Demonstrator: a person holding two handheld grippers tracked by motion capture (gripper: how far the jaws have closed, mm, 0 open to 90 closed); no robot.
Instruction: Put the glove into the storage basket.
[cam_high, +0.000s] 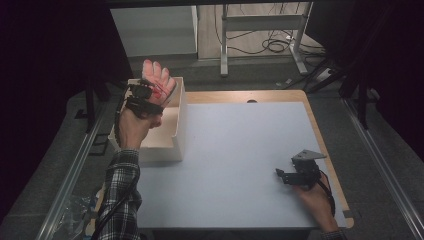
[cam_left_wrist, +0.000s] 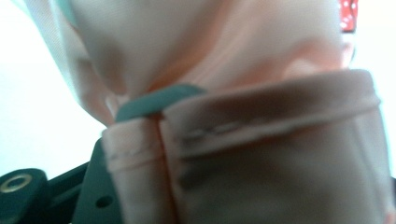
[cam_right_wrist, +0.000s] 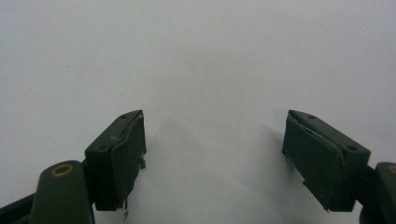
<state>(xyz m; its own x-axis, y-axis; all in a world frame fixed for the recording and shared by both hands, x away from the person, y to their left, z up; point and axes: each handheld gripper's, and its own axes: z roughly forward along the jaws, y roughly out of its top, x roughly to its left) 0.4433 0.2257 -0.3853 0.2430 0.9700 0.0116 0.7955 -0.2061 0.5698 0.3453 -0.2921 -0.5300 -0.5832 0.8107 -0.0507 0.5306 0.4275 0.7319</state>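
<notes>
A pale pink cloth (cam_high: 158, 75) with a red patch is held up over a white open box (cam_high: 180, 125) at the table's left side. My left gripper (cam_high: 150, 93) is shut on it, raised above the box. In the left gripper view the cloth's stitched hem (cam_left_wrist: 261, 135) folds over the jaws, and one dark jaw tip pokes out from the fabric. My right gripper (cam_high: 281, 175) rests low at the table's right front, pointing left. In the right gripper view it (cam_right_wrist: 212, 140) stands open with only bare white table between its jaws.
The white table top (cam_high: 240, 145) stretches between the box and the right gripper. A wooden edge strip (cam_high: 320, 135) runs along the right and back. Desk legs and cables (cam_high: 270, 42) stand on the floor beyond the table.
</notes>
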